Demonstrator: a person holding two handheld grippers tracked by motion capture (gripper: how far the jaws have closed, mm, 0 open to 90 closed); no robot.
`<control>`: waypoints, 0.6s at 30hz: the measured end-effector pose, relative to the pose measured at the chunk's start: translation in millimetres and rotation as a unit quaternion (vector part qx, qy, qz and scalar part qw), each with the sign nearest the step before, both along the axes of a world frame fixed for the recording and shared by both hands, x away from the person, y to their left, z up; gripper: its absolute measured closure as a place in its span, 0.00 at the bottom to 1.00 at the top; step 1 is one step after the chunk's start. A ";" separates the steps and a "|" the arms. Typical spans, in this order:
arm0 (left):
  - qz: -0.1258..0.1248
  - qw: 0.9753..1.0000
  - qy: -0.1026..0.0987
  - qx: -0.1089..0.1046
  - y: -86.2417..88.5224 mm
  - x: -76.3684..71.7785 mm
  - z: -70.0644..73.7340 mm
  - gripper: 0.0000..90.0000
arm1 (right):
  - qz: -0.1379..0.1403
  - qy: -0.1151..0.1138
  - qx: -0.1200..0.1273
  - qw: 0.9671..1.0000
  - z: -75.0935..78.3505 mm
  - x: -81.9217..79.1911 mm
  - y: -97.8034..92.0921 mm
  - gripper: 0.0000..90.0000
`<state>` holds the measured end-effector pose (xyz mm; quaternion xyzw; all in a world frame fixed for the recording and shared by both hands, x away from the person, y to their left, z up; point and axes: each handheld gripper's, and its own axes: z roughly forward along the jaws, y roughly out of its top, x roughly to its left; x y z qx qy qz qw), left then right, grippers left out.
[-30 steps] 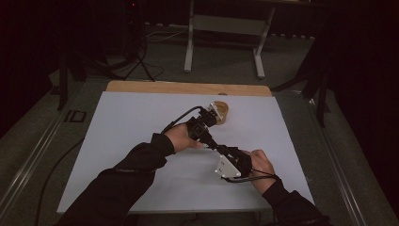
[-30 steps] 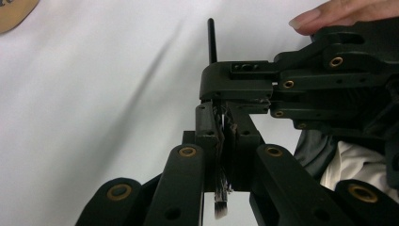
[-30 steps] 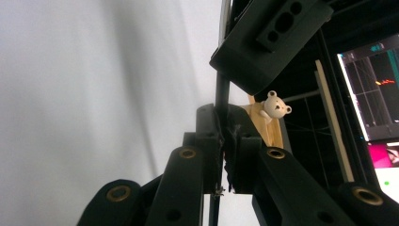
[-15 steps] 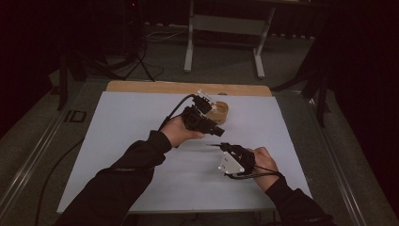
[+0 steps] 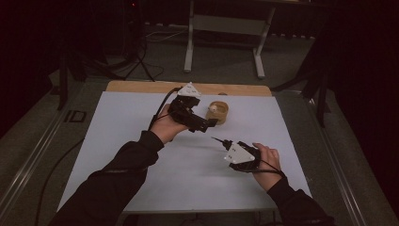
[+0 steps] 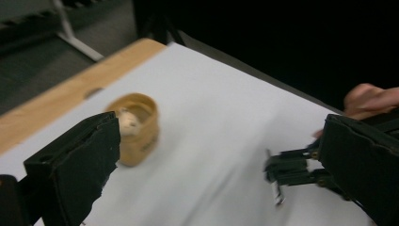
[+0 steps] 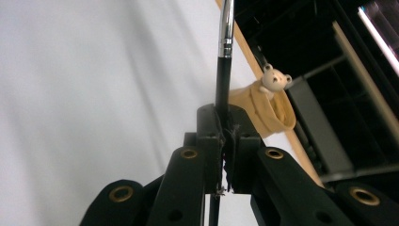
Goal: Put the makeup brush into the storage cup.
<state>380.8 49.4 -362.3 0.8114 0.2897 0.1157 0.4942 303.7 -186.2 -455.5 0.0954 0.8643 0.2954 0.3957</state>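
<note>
A tan cup (image 5: 218, 112) with a small white bear figure (image 7: 274, 77) at its rim stands on the white table sheet (image 5: 141, 141), near the far edge. My left gripper (image 5: 207, 124) hovers just left of the cup, its jaws spread wide with nothing between them; in its own view the left gripper (image 6: 221, 141) frames the cup (image 6: 134, 128). My right gripper (image 5: 226, 143) lies low at the right front, shut on a thin black pen (image 7: 225, 42) with a silver section. The pen (image 5: 217, 140) points toward the cup (image 7: 263, 113).
A wooden strip (image 5: 141, 86) borders the sheet's far edge. Beyond it, a metal stand (image 5: 225, 23) is on the dark floor. A hand (image 6: 371, 96) holds the right gripper (image 6: 294, 169) at the sheet's right side.
My left gripper has drawn back from the right gripper's tip, risen and moved left, uncovering the cup. The right gripper keeps the pen and has shifted slightly right.
</note>
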 end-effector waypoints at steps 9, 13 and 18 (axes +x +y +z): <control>0.033 0.998 -0.046 0.004 24.9 -3.9 1.2 0.00 | -0.036 0.043 0.058 0.997 12.4 5.6 -7.5 0.95; 0.030 0.998 -0.046 0.007 28.8 -7.3 -2.6 0.00 | -0.046 0.060 0.091 0.993 18.5 8.5 -10.6 0.95; 0.010 0.999 -0.047 0.016 34.5 -14.1 -13.7 0.00 | -0.058 0.092 0.148 0.983 32.2 14.2 -16.1 0.95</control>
